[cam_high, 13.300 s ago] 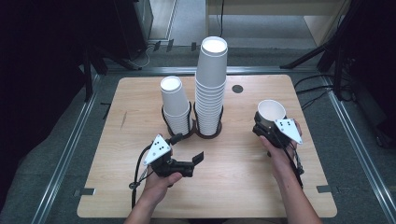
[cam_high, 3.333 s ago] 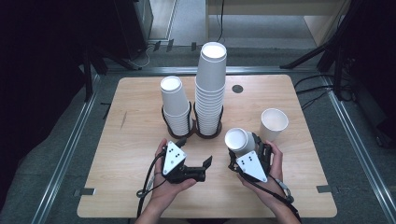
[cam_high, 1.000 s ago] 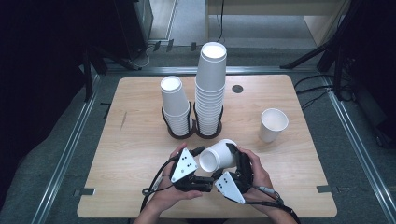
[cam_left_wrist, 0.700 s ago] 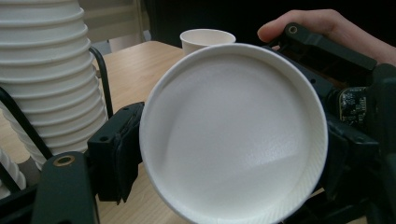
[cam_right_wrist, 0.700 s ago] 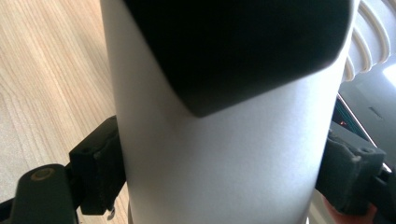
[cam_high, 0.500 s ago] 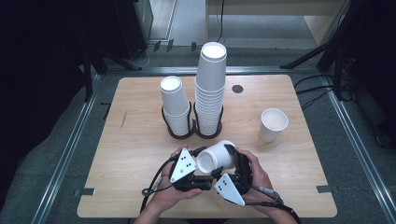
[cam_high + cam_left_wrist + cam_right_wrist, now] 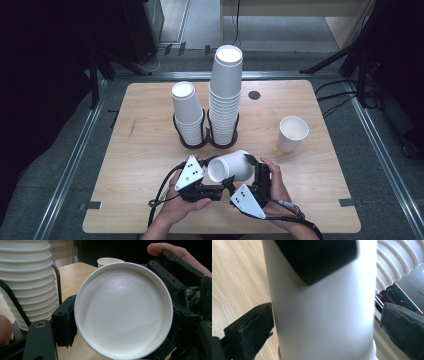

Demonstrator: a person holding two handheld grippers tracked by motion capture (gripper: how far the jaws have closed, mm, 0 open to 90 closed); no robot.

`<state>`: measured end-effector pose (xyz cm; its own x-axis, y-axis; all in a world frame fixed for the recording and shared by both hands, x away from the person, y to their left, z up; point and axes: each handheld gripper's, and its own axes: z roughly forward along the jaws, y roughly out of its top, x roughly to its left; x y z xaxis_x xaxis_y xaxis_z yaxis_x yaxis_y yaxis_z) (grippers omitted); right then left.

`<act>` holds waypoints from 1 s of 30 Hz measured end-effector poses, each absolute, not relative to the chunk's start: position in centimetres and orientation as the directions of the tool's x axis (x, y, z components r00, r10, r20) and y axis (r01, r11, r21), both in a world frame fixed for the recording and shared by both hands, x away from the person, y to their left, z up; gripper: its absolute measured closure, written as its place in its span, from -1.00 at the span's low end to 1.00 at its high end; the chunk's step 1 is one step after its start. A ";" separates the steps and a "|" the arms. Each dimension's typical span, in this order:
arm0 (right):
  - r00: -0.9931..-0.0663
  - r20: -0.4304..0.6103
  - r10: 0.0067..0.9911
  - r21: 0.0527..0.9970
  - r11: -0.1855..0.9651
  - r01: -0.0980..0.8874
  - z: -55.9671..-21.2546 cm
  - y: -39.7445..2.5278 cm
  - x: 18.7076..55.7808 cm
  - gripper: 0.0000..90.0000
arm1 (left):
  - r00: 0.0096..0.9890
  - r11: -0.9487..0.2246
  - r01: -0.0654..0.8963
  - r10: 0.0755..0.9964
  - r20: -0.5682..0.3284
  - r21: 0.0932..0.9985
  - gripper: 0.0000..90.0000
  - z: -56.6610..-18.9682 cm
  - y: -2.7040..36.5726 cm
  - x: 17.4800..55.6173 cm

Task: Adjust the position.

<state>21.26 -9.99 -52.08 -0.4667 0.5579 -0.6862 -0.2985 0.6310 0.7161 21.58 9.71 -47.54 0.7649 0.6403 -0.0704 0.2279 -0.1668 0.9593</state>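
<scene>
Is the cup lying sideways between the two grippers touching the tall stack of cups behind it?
Apart. In the high view, bare table shows between the sideways cup and the tall stack.

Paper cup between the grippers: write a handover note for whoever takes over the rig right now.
Left gripper: seems shut on the paper cup at its rim.
Right gripper: jaws straddle the cup body, one with a gap, so it looks open.
The cup lies sideways above the table.
Done: one loose cup stands upright at the right.
Left: probably placing the held cup. The short stack and the tall stack remain.
</scene>
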 end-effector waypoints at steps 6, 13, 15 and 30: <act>-0.483 -0.658 0.577 0.743 0.600 -0.296 -51.8 -10.1 21.1 -1.00 | 0.723 -0.131 0.219 0.687 -0.070 0.967 -0.45 -47.7 10.6 22.0; -0.529 -0.565 0.633 0.814 0.532 -0.234 -51.4 -10.3 21.0 -1.00 | 0.675 -0.050 0.203 0.730 -0.103 0.978 -0.45 -47.4 11.8 22.2; -0.554 -0.530 0.642 0.836 0.507 -0.211 -51.3 -10.5 21.0 -1.00 | 0.665 -0.024 0.191 0.738 -0.111 0.981 -0.45 -47.3 12.2 22.2; -0.579 -0.274 0.768 0.953 0.296 -0.058 -50.5 -9.9 20.6 -1.00 | 0.626 0.089 0.140 0.764 -0.158 0.986 -0.46 -47.3 13.4 22.5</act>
